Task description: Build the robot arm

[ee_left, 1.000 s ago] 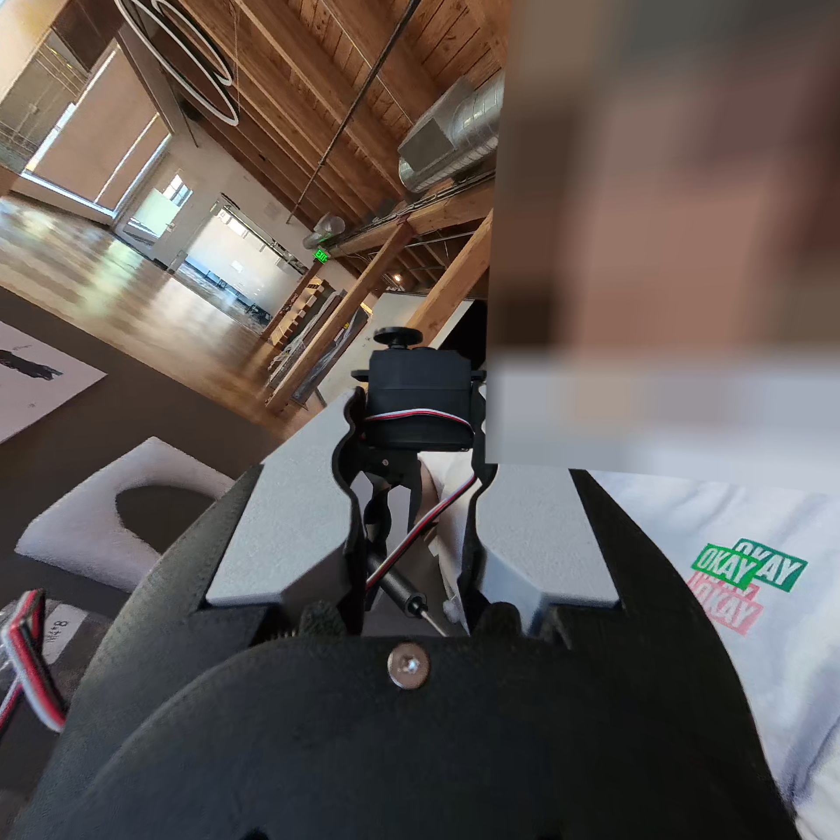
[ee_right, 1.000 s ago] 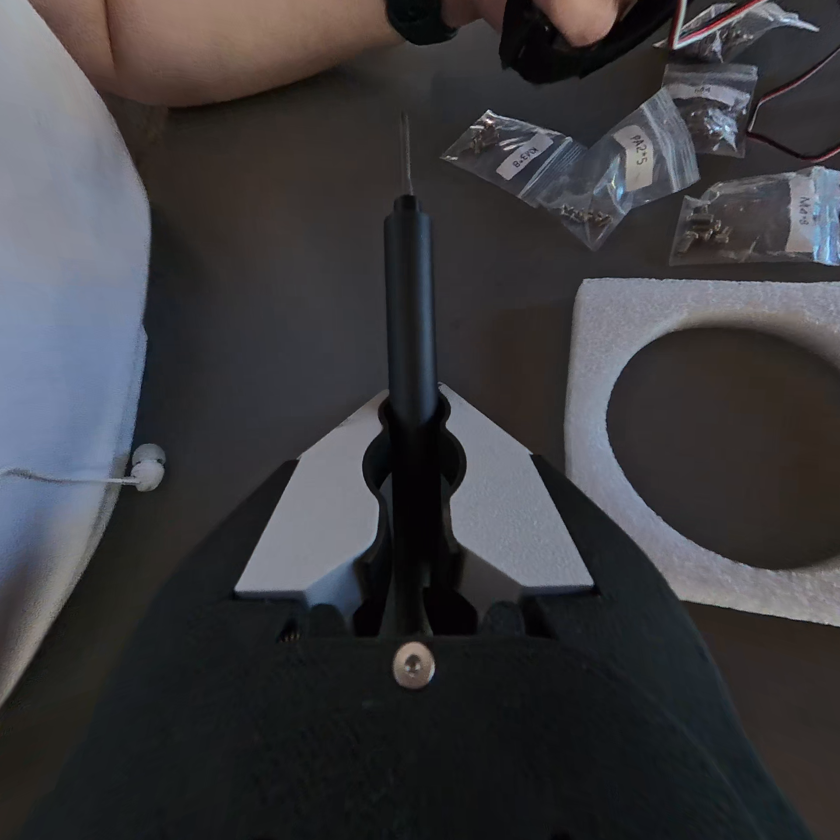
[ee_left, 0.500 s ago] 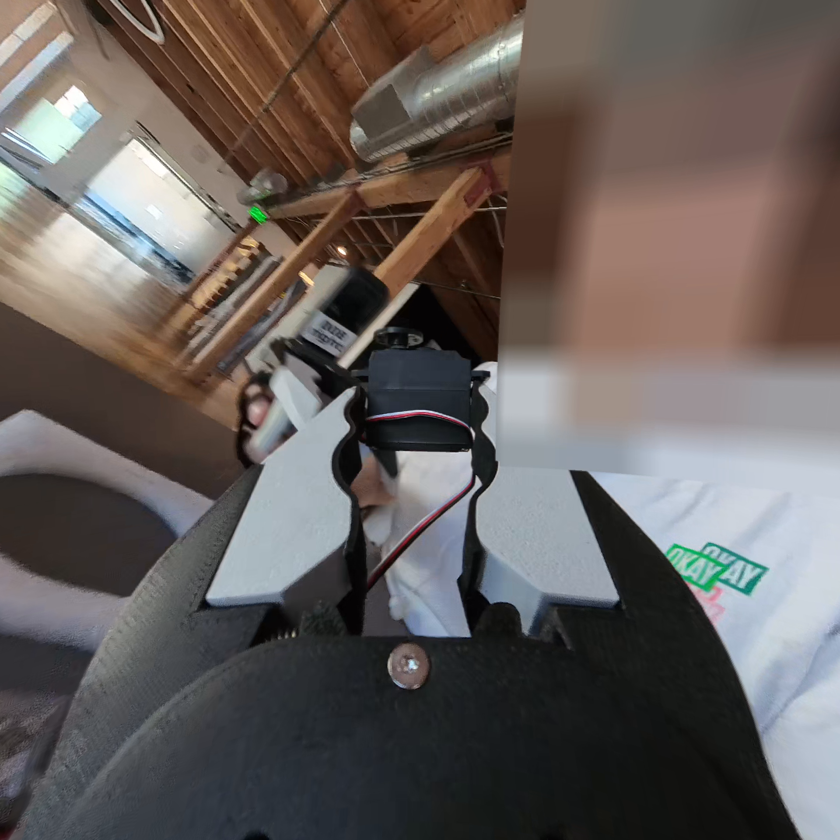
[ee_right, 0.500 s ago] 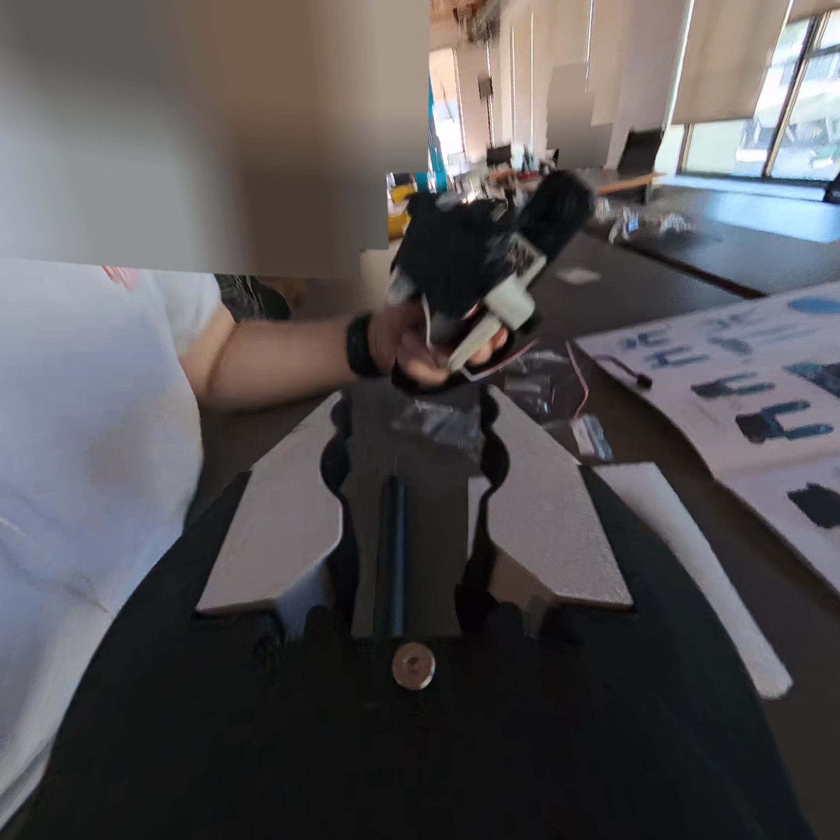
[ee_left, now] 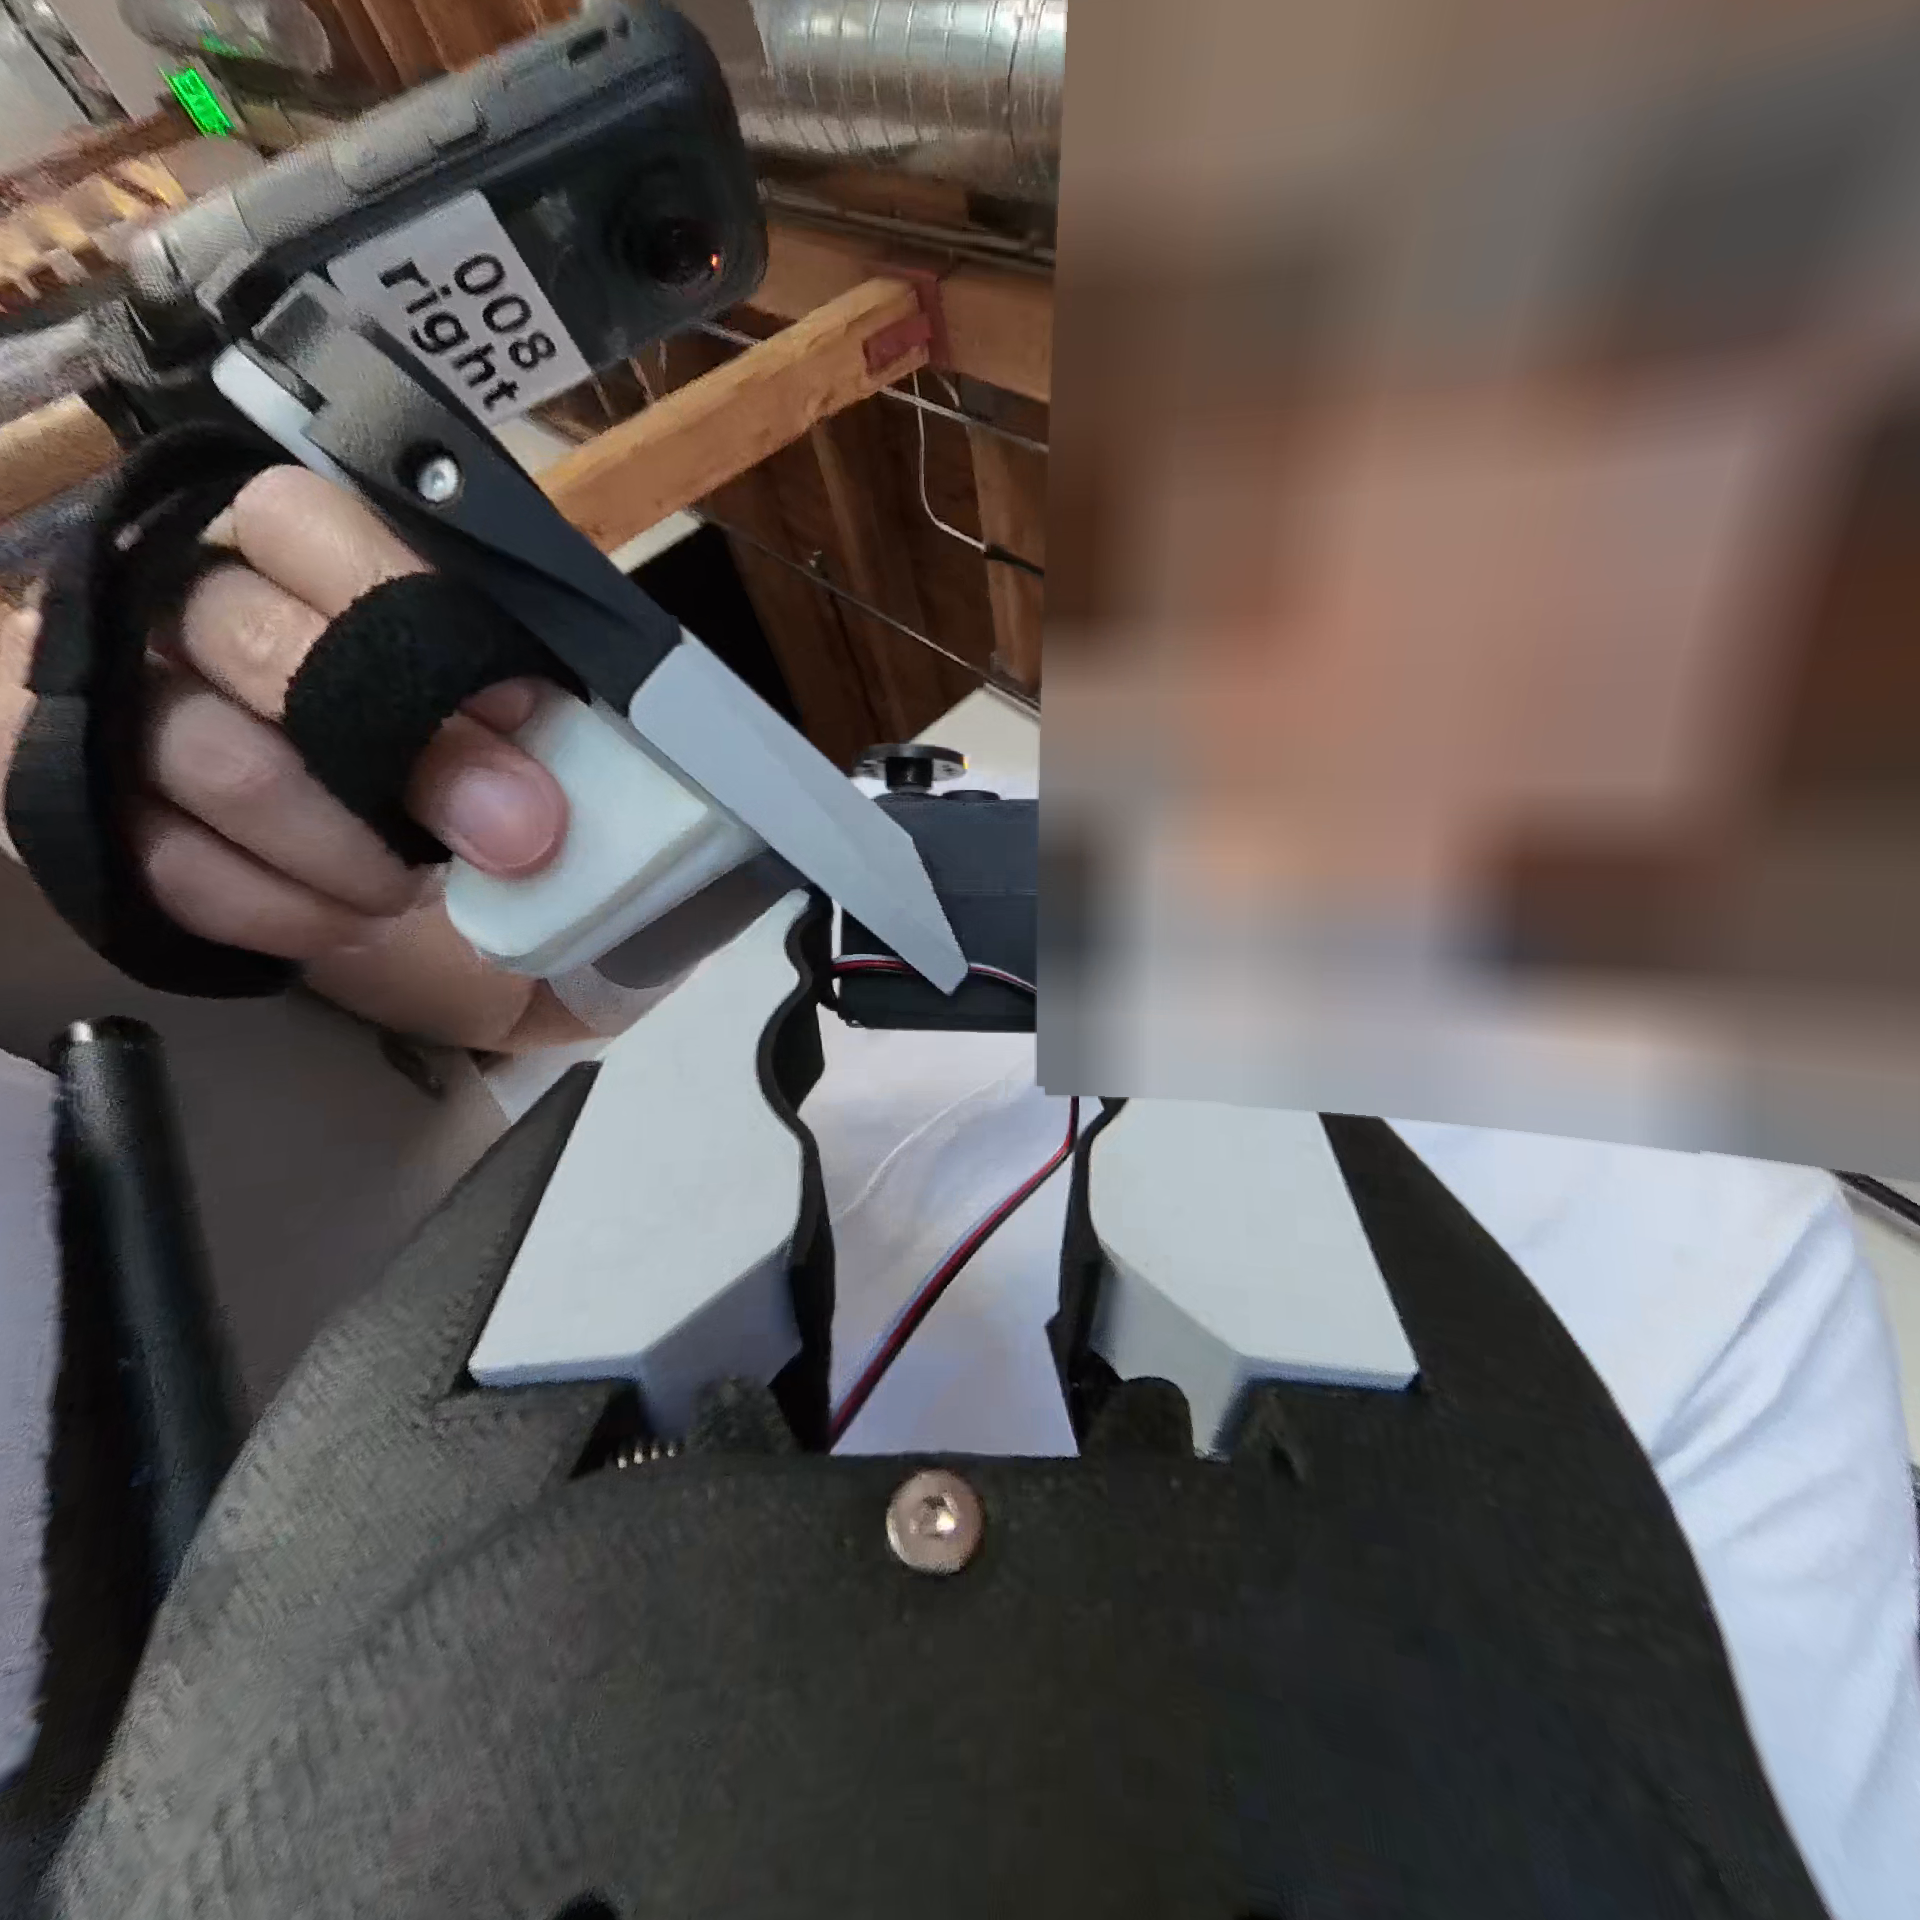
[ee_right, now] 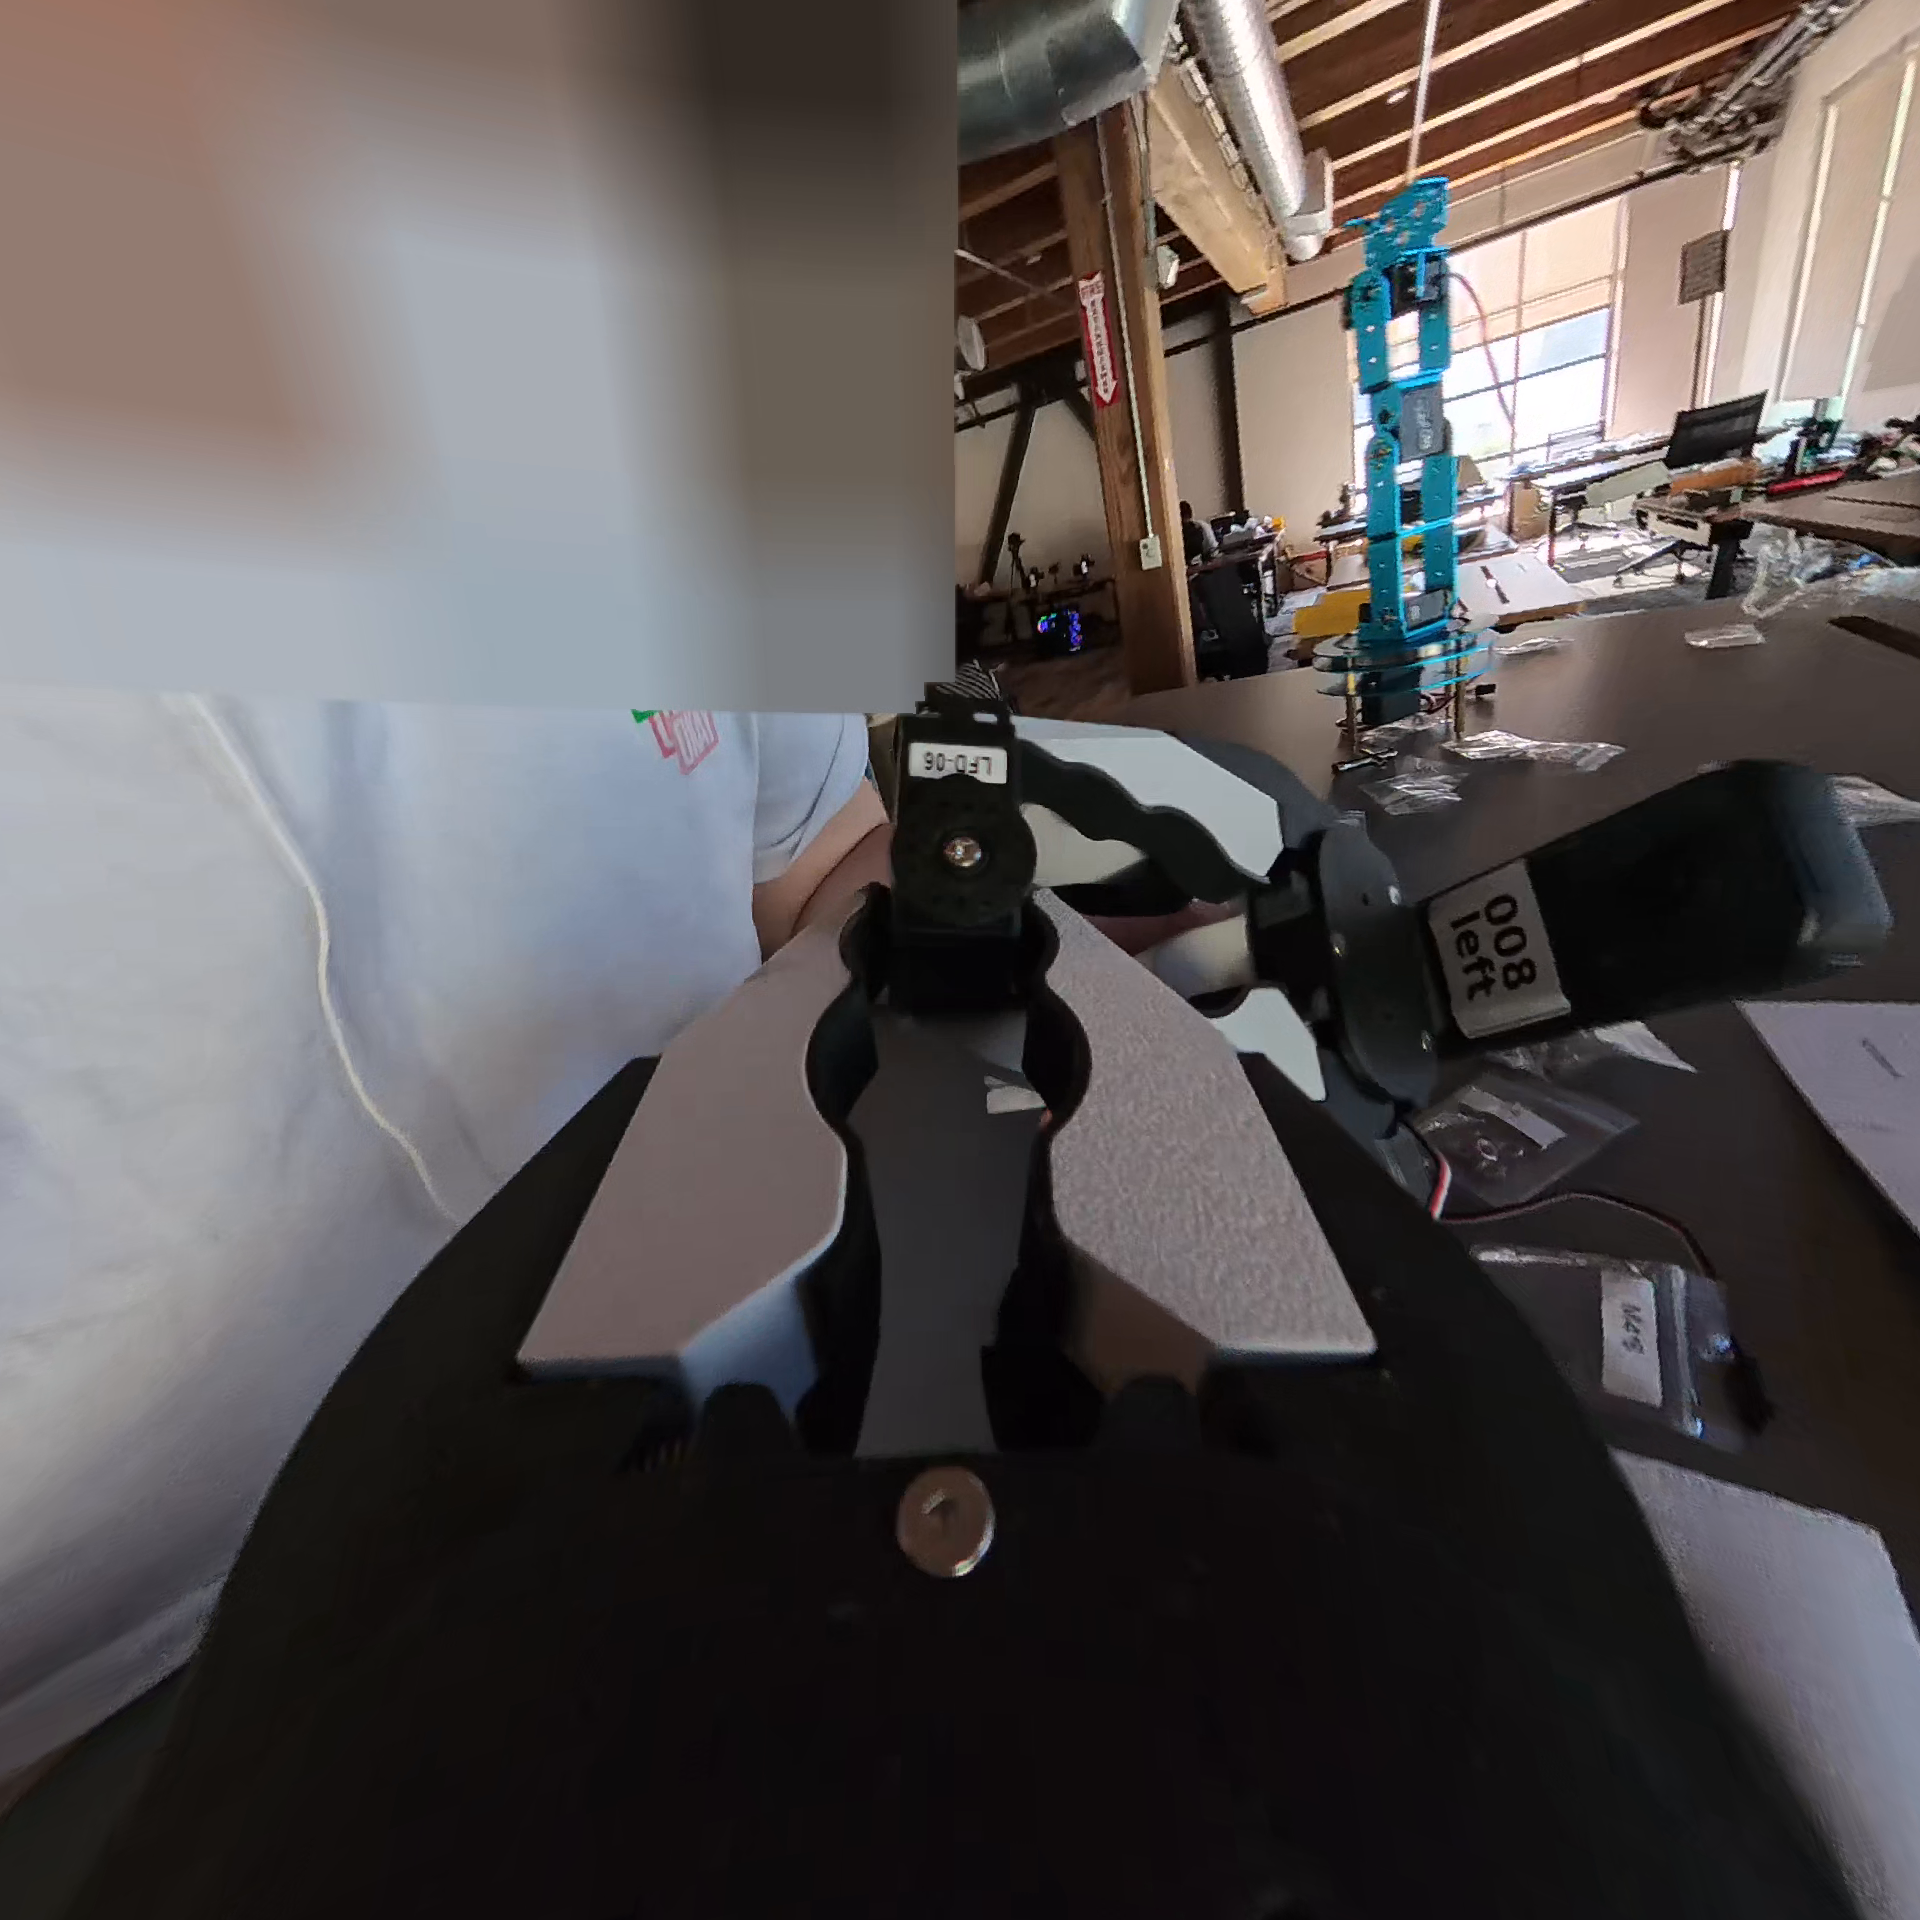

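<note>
A small black servo motor (ee_left: 966, 883) with a red, black and white wire (ee_left: 935, 1288) sits at the tips of my left gripper (ee_left: 935, 966), which is shut on it; the far fingertip is behind a blurred patch. My right gripper (ee_right: 956, 966) is shut on the lower body of the same servo (ee_right: 961, 831), so both grippers hold it in front of a person's white shirt (ee_right: 312, 1039). The right gripper's grey finger (ee_left: 790, 810) lies across the servo in the left wrist view. The left gripper's fingers (ee_right: 1143, 821) reach the servo from the right. A black rod-like tool (ee_left: 104, 1247) stands at the left edge.
A dark table (ee_right: 1662, 727) carries a blue robot arm kit (ee_right: 1403, 468), small plastic bags of screws (ee_right: 1652, 1340) and a white sheet (ee_right: 1849, 1091). A hand (ee_left: 260, 779) in black straps holds the right gripper's handle. Only a small space, under 4 cm, lies between the two pairs of fingers.
My right gripper held a black screwdriver, opened and let it go, swung up from the table and shut on the servo. The left gripper has kept its hold on the servo.
</note>
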{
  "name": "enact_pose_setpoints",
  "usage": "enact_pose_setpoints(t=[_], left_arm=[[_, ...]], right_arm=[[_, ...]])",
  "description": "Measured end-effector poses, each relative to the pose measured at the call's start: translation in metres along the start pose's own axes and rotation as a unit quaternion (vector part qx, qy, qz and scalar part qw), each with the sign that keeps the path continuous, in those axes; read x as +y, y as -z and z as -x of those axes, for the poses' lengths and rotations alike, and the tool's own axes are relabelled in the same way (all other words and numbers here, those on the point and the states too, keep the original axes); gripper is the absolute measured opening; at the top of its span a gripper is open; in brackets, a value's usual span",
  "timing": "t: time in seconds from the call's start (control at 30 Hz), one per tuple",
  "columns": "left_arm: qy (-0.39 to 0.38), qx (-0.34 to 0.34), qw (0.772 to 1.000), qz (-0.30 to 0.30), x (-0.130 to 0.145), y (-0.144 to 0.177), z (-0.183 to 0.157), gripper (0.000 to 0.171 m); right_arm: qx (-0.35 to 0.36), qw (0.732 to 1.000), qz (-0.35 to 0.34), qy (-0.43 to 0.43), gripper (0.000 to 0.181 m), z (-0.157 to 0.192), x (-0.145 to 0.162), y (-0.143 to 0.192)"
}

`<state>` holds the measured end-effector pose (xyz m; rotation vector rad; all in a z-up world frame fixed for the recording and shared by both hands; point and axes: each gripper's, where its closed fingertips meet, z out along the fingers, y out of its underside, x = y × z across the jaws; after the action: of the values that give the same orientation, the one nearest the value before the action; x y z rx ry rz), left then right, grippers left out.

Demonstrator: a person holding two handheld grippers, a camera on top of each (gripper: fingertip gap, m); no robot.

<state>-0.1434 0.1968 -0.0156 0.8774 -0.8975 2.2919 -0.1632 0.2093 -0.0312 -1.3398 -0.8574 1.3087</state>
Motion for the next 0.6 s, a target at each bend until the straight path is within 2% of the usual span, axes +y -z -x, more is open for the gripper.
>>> enact_pose_setpoints(t=[0.13, 0.23, 0.3, 0.33, 0.37, 0.43, 0.53, 0.6], left_arm=[[-0.049, -0.084, 0.995, -0.008, -0.009, 0.013, 0.012, 0.056], [-0.103, -0.187, 0.977, 0.003, -0.015, 0.031, 0.023, 0.058], [-0.154, -0.266, 0.952, -0.004, -0.025, 0.044, 0.029, 0.053], [-0.189, -0.313, 0.930, -0.013, -0.034, 0.053, 0.032, 0.052], [-0.240, -0.340, 0.909, -0.013, -0.039, 0.057, 0.031, 0.055], [-0.306, -0.365, 0.879, 0.003, -0.041, 0.059, 0.027, 0.048], [-0.325, -0.434, 0.838, 0.065, -0.033, 0.072, 0.048, 0.047], [-0.324, -0.453, 0.825, 0.095, -0.026, 0.078, 0.059, 0.035]], right_arm=[[0.028, 0.999, -0.033, -0.029, 0.021, -0.011, -0.003, 0.014], [0.092, 0.994, -0.027, -0.049, 0.021, -0.033, 0.002, 0.031], [0.124, 0.990, -0.008, -0.066, 0.021, -0.044, 0.010, 0.039], [0.139, 0.987, -0.002, -0.080, 0.021, -0.050, 0.013, 0.042], [0.153, 0.983, 0.008, -0.098, 0.021, -0.056, 0.018, 0.043], [0.175, 0.974, 0.043, -0.134, 0.022, -0.066, 0.034, 0.044], [0.196, 0.964, 0.090, -0.155, 0.022, -0.073, 0.055, 0.043], [0.195, 0.962, 0.105, -0.161, 0.022, -0.073, 0.061, 0.042]])
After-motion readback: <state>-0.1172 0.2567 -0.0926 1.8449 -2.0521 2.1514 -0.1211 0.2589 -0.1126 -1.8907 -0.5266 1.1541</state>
